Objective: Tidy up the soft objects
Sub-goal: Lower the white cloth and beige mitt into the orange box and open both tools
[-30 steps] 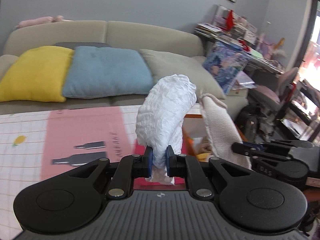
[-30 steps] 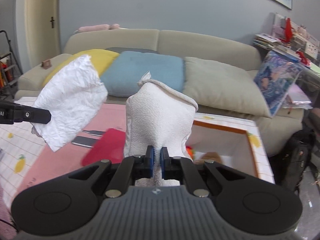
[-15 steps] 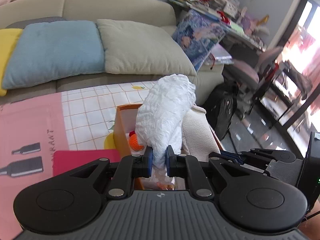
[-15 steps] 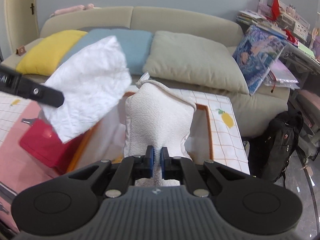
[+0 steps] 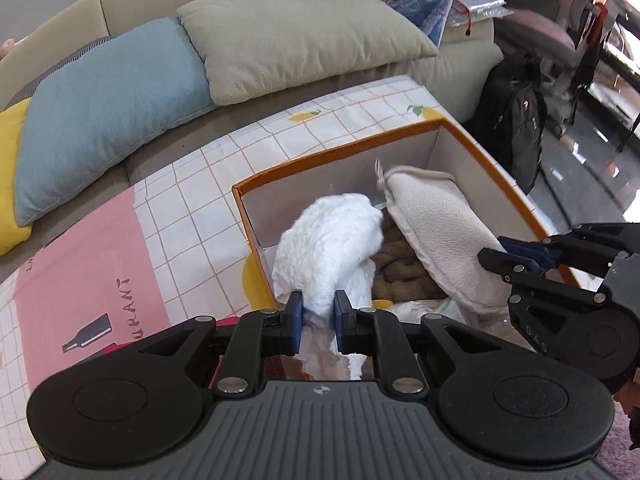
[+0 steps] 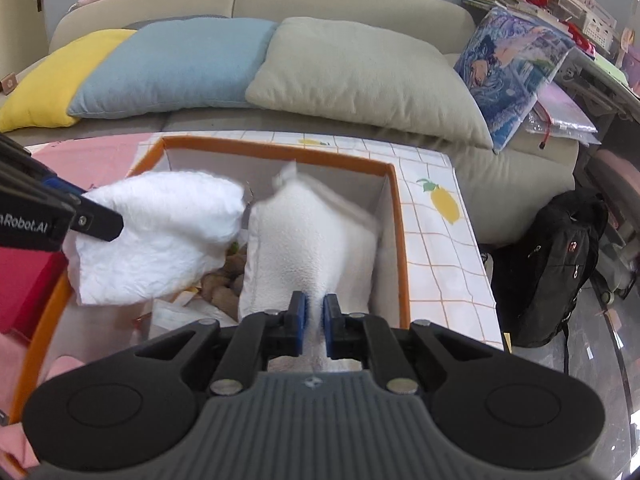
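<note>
The box [image 5: 404, 142] had an orange rim and white walls, and it sat on a checked cloth [image 5: 208, 208] at the table's corner. Both grippers pointed down into it. Ahead of the jaws, bare white wall showed at the far end of the box. Below them lay a brown rope [image 5: 396, 276] and some papers.

The left gripper [image 5: 316, 322] had just been opening a little, but its blue pads still pinched the white cloth [image 5: 332, 248], which bulged out past the jaws over the rope.

The right gripper [image 6: 314, 324] had just been opening a little too. Its narrow jaws still pinched the cream pouch [image 6: 312, 240]. The pouch stood up inside the box, close to the right wall. The white cloth hung just left of it.
</note>
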Demonstrator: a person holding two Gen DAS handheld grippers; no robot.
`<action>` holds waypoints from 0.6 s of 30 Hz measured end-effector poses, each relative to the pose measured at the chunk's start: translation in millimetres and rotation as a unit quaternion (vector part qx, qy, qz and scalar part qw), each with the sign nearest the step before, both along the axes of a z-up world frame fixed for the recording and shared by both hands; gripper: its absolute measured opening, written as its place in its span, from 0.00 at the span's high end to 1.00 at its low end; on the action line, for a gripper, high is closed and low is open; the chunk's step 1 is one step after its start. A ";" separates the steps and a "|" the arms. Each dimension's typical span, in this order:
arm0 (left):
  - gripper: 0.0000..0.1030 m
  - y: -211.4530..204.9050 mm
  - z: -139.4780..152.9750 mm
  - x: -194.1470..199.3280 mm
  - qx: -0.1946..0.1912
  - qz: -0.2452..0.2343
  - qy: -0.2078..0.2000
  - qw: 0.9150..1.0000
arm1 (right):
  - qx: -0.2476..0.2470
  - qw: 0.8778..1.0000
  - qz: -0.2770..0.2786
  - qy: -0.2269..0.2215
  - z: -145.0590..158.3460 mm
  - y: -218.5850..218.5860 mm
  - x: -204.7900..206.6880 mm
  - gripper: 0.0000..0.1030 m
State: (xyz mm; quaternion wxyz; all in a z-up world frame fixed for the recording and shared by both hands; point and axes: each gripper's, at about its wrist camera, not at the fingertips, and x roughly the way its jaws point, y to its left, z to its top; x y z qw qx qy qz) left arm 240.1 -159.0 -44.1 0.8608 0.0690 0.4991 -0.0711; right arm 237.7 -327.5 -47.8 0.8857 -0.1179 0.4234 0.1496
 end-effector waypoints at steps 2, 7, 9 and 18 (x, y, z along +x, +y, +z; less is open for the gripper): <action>0.81 -2.1 0.6 0.9 0.005 -0.001 -0.003 1.000 | 0.003 1.000 0.002 -0.003 -1.2 1.6 0.4 0.86; 0.65 -3.7 2.7 2.0 -0.010 -0.006 0.004 1.000 | 0.012 1.000 0.005 -0.014 4.3 6.1 -3.3 0.73; 0.49 -4.3 5.7 -0.4 -0.017 -0.017 -0.002 1.000 | 0.018 1.000 0.003 -0.020 8.3 5.9 -4.9 0.64; 0.50 10.8 36.2 -12.0 -0.067 -0.018 -0.048 0.996 | 0.031 0.998 -0.001 -0.052 33.7 7.1 -18.2 0.52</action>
